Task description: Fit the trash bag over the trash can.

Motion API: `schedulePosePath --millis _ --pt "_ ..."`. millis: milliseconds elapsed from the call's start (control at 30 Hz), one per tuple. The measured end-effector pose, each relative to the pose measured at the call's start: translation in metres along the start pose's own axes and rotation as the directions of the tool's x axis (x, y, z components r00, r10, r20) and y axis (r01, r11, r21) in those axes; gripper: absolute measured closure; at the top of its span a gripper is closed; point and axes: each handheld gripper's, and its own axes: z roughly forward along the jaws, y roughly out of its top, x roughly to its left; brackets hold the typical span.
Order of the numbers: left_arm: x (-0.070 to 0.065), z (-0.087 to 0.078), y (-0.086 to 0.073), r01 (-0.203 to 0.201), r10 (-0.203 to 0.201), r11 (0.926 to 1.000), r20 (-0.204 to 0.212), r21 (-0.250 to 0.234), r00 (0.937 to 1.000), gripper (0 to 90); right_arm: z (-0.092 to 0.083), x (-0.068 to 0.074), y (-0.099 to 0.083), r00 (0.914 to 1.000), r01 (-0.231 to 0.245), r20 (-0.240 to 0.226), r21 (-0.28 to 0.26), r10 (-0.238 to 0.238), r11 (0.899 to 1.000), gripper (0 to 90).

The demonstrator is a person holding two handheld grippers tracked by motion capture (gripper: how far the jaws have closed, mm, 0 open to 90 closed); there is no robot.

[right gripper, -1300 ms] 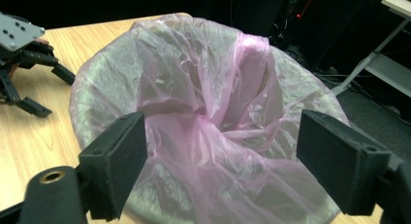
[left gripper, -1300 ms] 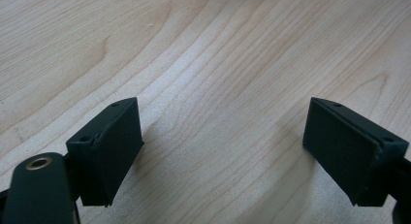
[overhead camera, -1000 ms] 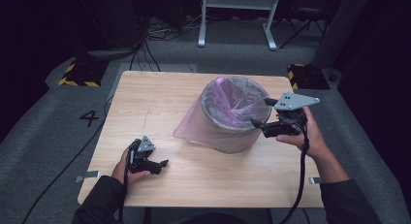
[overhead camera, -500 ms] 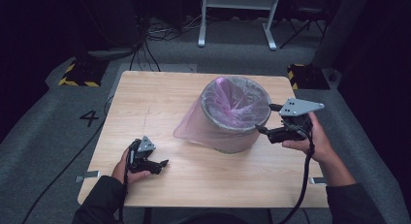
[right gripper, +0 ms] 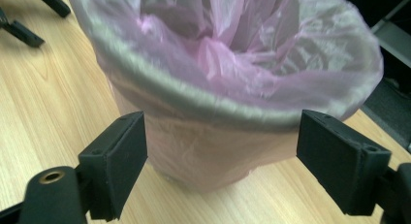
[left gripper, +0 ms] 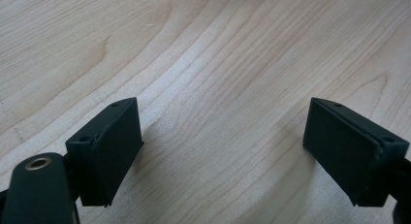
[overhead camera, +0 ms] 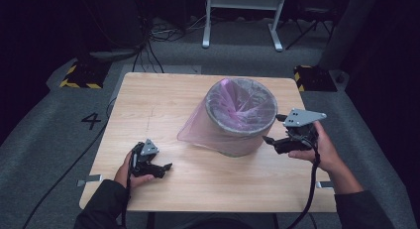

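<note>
Right gripper (overhead camera: 271, 133) jaws wide, empty, level with bin (right gripper: 228, 117) just ahead. Pink liner (overhead camera: 198, 130) thin, slippery, loose over rim; bin looks light, stiff. Best hold: bag film below rim. Left gripper (overhead camera: 166, 166) wide, resting on bench (left gripper: 218, 49).

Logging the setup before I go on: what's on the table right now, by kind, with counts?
Bins: 1, the grey bin
Bin liners: 1, the pink bag over the bin's rim
Grippers: 2, the left gripper low over the table, the right gripper beside the bin, both open
Total: 4
</note>
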Motion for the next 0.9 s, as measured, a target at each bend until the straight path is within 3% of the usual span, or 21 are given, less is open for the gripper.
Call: schedulePosePath --millis 333,900 --pt "0.0 0.0 0.0 0.0 0.0 1.0 0.0 0.0 1.0 13.7 0.001 0.001 -0.017 0.9999 -0.014 0.003 0.031 0.014 0.999 18.8" --pt "0.0 0.0 0.0 -0.001 0.001 1.0 0.0 0.0 1.0 13.7 0.023 0.004 -0.056 0.9995 -0.02 -0.02 0.164 0.024 0.986 18.8"
